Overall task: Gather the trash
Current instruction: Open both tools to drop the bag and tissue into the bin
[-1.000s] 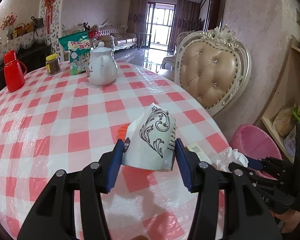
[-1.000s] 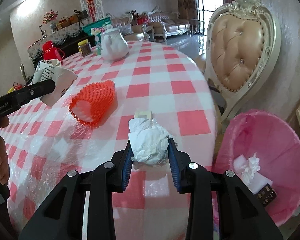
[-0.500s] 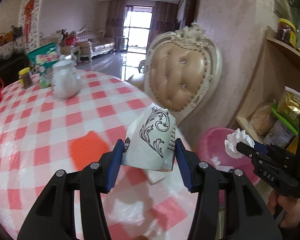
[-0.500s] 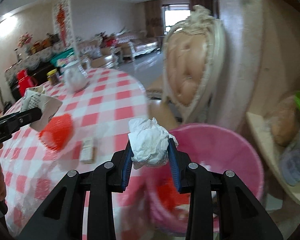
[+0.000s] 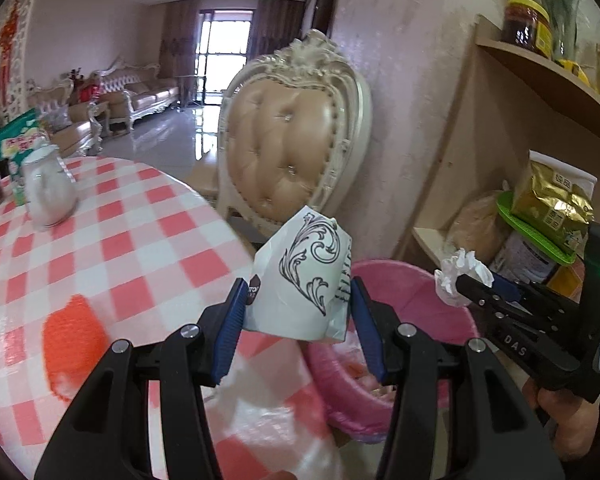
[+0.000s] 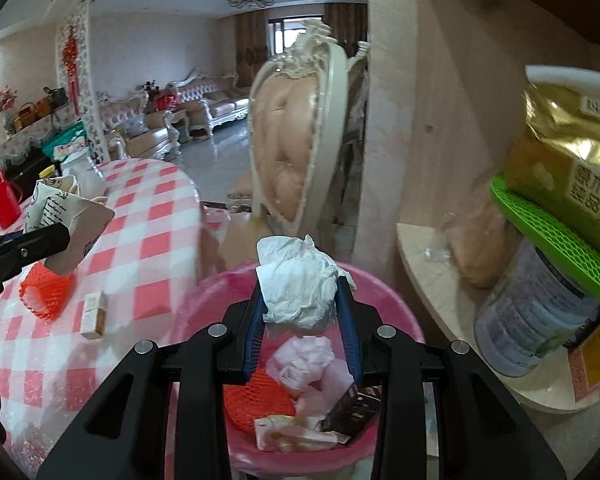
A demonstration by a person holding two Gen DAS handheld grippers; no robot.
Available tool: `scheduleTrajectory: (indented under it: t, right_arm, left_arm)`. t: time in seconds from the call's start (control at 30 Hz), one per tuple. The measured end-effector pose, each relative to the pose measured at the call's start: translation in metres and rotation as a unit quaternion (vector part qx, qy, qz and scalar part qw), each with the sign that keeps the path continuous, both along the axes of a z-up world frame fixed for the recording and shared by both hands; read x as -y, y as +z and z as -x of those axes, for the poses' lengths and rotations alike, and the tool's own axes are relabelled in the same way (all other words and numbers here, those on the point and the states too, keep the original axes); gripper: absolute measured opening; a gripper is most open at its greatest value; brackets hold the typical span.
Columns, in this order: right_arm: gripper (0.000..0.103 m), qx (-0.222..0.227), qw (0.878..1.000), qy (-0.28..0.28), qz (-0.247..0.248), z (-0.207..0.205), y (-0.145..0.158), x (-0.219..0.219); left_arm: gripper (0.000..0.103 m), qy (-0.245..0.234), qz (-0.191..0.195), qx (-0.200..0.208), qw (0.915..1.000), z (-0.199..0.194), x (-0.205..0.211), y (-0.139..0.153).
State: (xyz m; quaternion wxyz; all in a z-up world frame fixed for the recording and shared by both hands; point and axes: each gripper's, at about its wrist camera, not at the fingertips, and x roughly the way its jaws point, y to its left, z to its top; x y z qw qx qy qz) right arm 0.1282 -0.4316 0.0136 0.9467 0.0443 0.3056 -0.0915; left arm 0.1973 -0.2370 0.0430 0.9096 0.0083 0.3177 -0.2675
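Observation:
My left gripper [image 5: 298,312] is shut on a white paper bag [image 5: 304,276] with a black scroll print, held over the table edge beside the pink bin [image 5: 400,360]. My right gripper [image 6: 302,312] is shut on a crumpled white tissue [image 6: 300,280] and holds it above the open pink bin [image 6: 204,300]. The bin holds orange foam netting, tissues and a dark wrapper. The right gripper also shows in the left wrist view [image 5: 466,286] with the tissue [image 5: 460,276]. An orange foam net [image 6: 44,292] and a small box [image 6: 94,314] lie on the red-checked table [image 6: 152,248].
An ornate padded chair [image 5: 292,140] stands behind the bin. A wooden shelf [image 6: 480,320] at the right carries a tin, a gold bag and bread. A white jug [image 5: 48,196], a jar and a green packet stand at the table's far side.
Both grippers swung right, off the table toward the bin. The right gripper carried the tissue from the table edge to above the bin. The left still holds the paper bag.

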Motion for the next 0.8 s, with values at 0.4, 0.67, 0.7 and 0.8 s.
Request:
scheduleTrajectory:
  t: [0.4, 0.67, 0.7, 0.8]
  right_arm:
    - [0.033, -0.007, 1.000, -0.016, -0.014, 0.000, -0.009, 0.022]
    - [0.053, -0.009, 0.999, -0.024, -0.024, -0.003, -0.013, 0.026]
    - [0.060, -0.008, 0.999, -0.026, -0.023, -0.002, -0.014, 0.026]
    - [0.060, -0.009, 0.999, -0.027, -0.021, -0.002, -0.015, 0.026]
  left_arm:
    - [0.050, -0.044, -0.008, -0.016, 0.9989, -0.001, 0.052, -0.020]
    - [0.053, -0.064, -0.011, -0.031, 0.9974, -0.002, 0.065, -0.035]
    - [0.060, -0.068, -0.010, -0.037, 0.9970, -0.003, 0.065, -0.037]
    - [0.062, -0.068, -0.009, -0.043, 0.9967, -0.006, 0.065, -0.040]
